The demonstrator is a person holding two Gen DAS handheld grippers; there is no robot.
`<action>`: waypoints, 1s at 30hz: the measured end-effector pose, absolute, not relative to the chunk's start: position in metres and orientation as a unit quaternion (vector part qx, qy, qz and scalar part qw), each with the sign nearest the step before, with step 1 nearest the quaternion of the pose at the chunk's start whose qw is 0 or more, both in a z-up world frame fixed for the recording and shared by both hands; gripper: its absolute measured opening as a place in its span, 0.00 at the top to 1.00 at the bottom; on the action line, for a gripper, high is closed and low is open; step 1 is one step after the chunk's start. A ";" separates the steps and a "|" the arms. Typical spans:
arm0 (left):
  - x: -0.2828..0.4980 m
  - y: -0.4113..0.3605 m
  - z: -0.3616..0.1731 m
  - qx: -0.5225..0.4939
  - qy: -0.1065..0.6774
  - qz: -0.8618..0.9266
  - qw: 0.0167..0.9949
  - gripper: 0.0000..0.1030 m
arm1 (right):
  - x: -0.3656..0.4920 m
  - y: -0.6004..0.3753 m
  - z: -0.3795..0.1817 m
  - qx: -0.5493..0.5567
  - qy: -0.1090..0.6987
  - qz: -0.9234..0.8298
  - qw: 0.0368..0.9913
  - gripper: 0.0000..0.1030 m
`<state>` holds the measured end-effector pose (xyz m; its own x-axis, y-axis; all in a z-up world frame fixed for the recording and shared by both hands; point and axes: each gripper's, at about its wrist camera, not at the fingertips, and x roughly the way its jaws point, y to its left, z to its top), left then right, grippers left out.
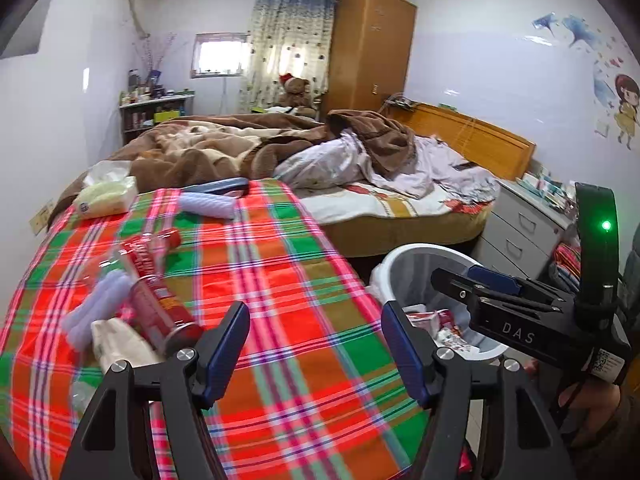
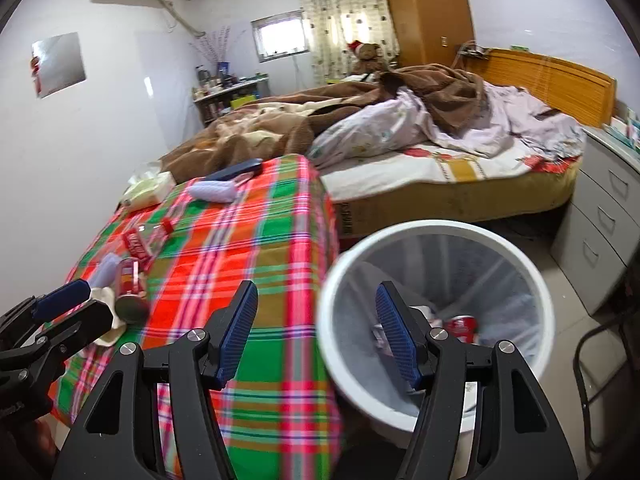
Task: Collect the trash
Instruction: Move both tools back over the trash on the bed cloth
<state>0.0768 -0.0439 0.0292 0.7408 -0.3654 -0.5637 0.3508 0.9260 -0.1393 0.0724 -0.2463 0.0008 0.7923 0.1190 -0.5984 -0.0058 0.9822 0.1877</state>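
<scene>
On the plaid tablecloth (image 1: 304,280) lie a red can (image 1: 160,308), a clear bottle with a red label (image 1: 140,248), a pale ridged cup (image 1: 96,304) and a crumpled tissue (image 1: 120,340). My left gripper (image 1: 316,344) hovers open and empty over the cloth, just right of that pile. A white bin (image 2: 432,228) stands on the floor beside the table, with a red can (image 2: 460,324) and wrappers inside. My right gripper (image 2: 318,332) is open and empty, straddling the table edge and the bin's near rim. It also shows as the right gripper (image 1: 452,280) above the bin (image 1: 424,250).
Farther back on the table are a second pale ridged cup (image 1: 208,206), a tissue pack (image 1: 106,196) and a dark blue case (image 1: 218,186). An unmade bed (image 1: 360,160) lies beyond. Grey drawers (image 2: 600,216) stand right of the bin, and a dark chair frame (image 2: 592,360) is at the right edge.
</scene>
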 end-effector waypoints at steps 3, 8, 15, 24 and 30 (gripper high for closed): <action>0.076 -0.027 0.029 -0.014 0.304 -0.174 0.937 0.34 | 0.074 -0.233 0.003 0.084 0.319 0.048 0.943 0.39; 0.072 0.005 0.028 -0.030 0.298 -0.147 0.943 0.34 | 0.076 -0.211 0.006 0.074 0.315 0.077 0.943 0.39; 0.071 0.052 0.022 -0.048 0.296 -0.094 0.949 0.34 | 0.085 -0.178 0.003 0.056 0.320 0.114 0.939 0.39; 0.066 0.108 0.004 -0.068 0.313 -0.041 0.946 0.34 | 0.099 -0.142 -0.004 0.045 0.339 0.158 0.926 0.39; 0.066 0.129 -0.012 -0.077 0.331 -0.030 0.940 0.34 | 0.111 -0.114 -0.010 0.027 0.354 0.186 0.916 0.39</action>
<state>0.0657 0.1289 -0.0124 0.7793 -0.1062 -0.6175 0.0049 0.9865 -0.1635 0.1106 -0.1137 -0.0096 0.6806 0.3603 -0.6379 -0.3217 0.9293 0.1817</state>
